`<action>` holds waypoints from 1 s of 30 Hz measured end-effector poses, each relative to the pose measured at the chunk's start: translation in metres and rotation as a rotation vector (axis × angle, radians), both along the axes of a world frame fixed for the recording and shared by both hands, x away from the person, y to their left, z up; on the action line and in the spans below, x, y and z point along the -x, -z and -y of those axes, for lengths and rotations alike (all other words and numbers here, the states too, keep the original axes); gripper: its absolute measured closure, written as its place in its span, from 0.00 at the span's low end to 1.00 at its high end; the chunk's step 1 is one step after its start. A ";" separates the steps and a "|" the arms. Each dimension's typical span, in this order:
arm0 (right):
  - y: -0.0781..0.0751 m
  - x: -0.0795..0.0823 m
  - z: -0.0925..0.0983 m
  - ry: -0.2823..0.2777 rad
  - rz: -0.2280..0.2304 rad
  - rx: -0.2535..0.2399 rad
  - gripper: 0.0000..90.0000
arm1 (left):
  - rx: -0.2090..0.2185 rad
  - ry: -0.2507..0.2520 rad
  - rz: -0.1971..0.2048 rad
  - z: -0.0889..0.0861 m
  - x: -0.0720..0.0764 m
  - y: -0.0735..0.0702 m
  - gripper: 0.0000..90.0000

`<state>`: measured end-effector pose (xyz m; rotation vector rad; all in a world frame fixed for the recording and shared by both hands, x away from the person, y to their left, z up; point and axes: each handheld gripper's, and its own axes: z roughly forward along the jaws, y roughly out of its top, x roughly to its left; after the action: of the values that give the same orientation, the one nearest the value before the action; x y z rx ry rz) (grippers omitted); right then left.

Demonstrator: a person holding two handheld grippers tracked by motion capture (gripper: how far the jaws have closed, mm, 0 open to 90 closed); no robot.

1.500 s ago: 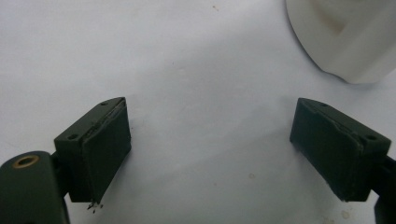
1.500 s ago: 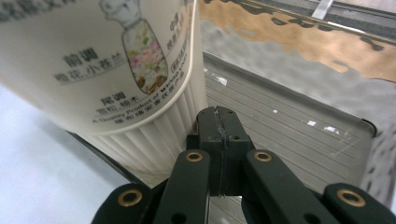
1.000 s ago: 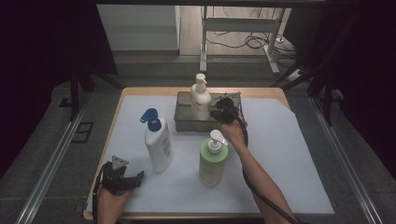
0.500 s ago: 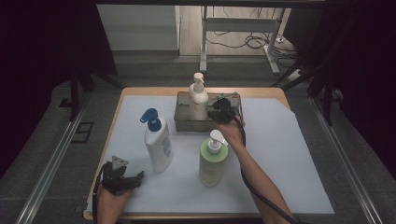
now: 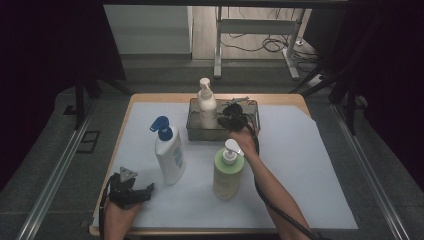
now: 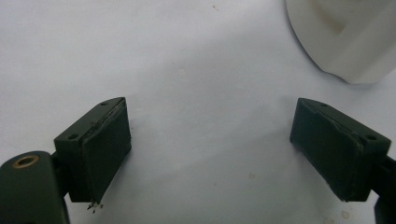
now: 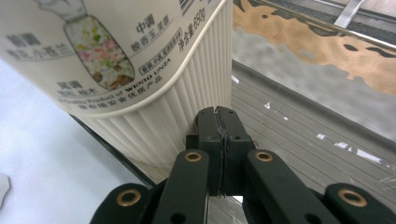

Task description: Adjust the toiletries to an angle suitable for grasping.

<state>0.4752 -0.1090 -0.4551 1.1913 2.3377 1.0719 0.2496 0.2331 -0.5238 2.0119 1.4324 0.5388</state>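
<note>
A cream pump bottle stands upright in a metal tray at the back centre of the table. My right gripper is down in the tray just right of the bottle. Its jaws are shut with nothing between them. In the right gripper view the shut gripper sits beside the bottle's ribbed side. My left gripper rests low at the near left, open and empty. In the left gripper view its jaws stand wide over the white mat, with a white bottle's base beyond.
A white bottle with a blue pump stands left of centre. A green bottle with a white pump stands near my right forearm. A white mat covers the wooden table. The right gripper's cable trails along the forearm.
The right gripper has edged a little left inside the tray, and the cream bottle looks shifted slightly left with it. The left gripper has kept still.
</note>
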 end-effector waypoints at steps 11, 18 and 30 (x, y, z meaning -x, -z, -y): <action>0.005 -0.003 -0.002 0.004 -0.014 0.011 0.99 | 0.000 0.000 0.000 0.000 0.000 0.000 0.13; 0.004 -0.009 -0.004 0.024 -0.014 0.003 0.99 | 0.000 0.000 0.000 0.000 0.000 0.000 0.14; 0.009 -0.012 -0.008 0.025 -0.044 0.019 1.00 | 0.000 0.000 0.000 0.000 0.000 0.000 0.14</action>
<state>0.4875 -0.1008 -0.4636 1.2464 2.3538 1.0231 0.2497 0.2332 -0.5238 2.0121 1.4324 0.5382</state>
